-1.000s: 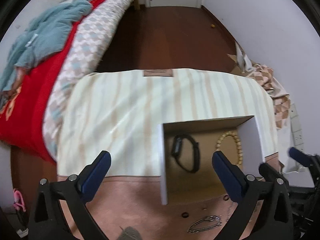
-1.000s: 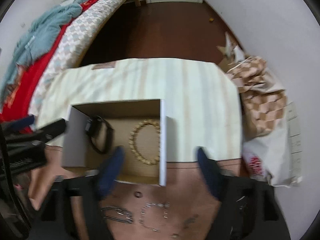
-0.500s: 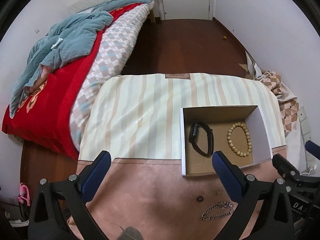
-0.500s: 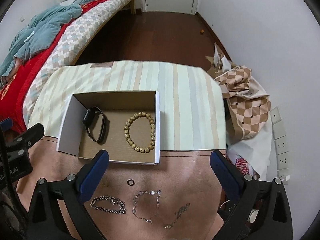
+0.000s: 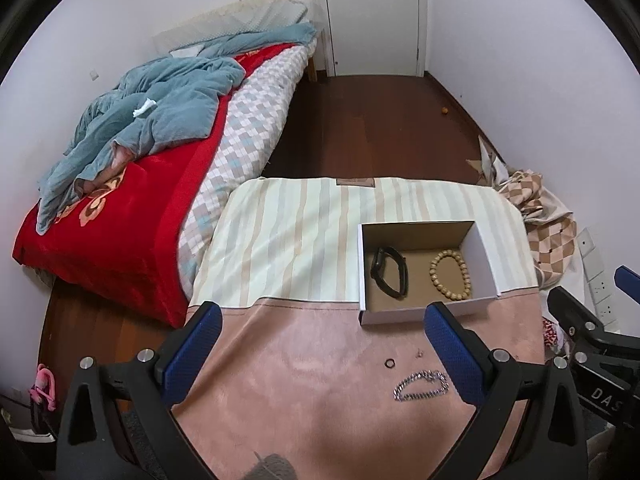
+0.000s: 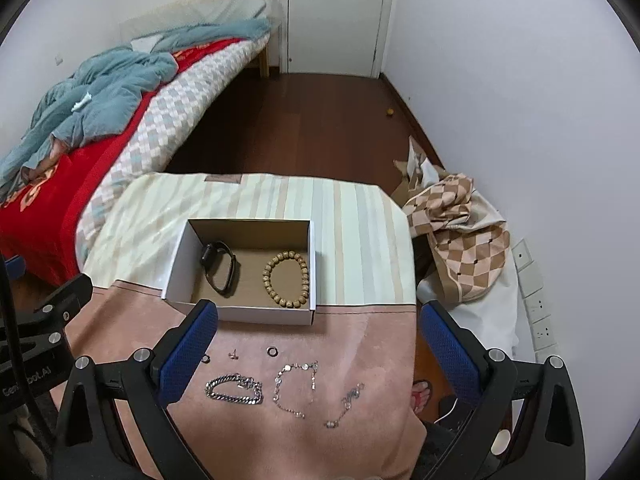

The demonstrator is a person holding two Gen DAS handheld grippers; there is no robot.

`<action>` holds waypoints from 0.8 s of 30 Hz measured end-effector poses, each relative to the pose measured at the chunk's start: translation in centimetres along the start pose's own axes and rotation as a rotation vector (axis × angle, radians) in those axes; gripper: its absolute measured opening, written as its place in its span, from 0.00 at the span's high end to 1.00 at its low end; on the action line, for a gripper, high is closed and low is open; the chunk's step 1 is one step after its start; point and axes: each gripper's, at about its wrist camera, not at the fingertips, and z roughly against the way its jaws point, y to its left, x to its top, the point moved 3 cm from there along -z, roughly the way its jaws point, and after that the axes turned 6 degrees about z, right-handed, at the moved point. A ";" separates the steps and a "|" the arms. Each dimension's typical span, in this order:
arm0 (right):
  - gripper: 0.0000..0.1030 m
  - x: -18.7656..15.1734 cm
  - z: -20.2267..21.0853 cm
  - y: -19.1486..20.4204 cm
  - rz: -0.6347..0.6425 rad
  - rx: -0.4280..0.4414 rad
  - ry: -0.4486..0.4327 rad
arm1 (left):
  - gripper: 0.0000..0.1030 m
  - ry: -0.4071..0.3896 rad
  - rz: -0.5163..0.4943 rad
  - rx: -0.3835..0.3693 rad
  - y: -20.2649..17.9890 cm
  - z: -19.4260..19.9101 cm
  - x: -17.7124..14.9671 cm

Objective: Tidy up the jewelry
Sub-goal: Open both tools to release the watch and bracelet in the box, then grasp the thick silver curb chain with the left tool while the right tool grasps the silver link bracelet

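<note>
An open white cardboard box (image 6: 176, 276) (image 5: 486, 258) on the table holds a black wristband (image 6: 219, 268) (image 5: 389, 272) and a wooden bead bracelet (image 6: 286, 279) (image 5: 449, 275). In front of it on the pink cloth lie a thick silver chain bracelet (image 6: 234, 389) (image 5: 420, 385), a thin linked bracelet (image 6: 296, 384), a small chain piece (image 6: 346, 400), a dark ring (image 6: 272, 351) (image 5: 389, 363) and a small earring (image 6: 233, 355). My left gripper (image 5: 320, 356) and right gripper (image 6: 320, 354) are both open and empty, held high above the near table edge.
A bed (image 5: 120, 216) with a red blanket and blue quilt stands left of the table. Checked cloth and bags (image 6: 460, 232) lie on the right by the wall. A white door (image 6: 336, 16) is at the back, across the wooden floor.
Both grippers have risen and pulled back from the box. The view now takes in the whole table and room. Both stay open.
</note>
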 end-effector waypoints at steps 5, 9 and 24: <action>0.01 -1.4 2.3 -0.3 -0.017 0.007 -0.024 | 0.00 -0.030 -0.004 -0.006 0.0 2.3 -1.0; 0.01 -2.2 3.7 -0.5 -0.027 0.014 -0.044 | 0.00 -0.040 0.003 -0.018 0.0 3.3 -1.8; 0.01 -11.1 -3.2 -4.7 -0.229 0.047 0.148 | 0.00 0.130 -0.037 0.004 -0.8 -5.5 -8.5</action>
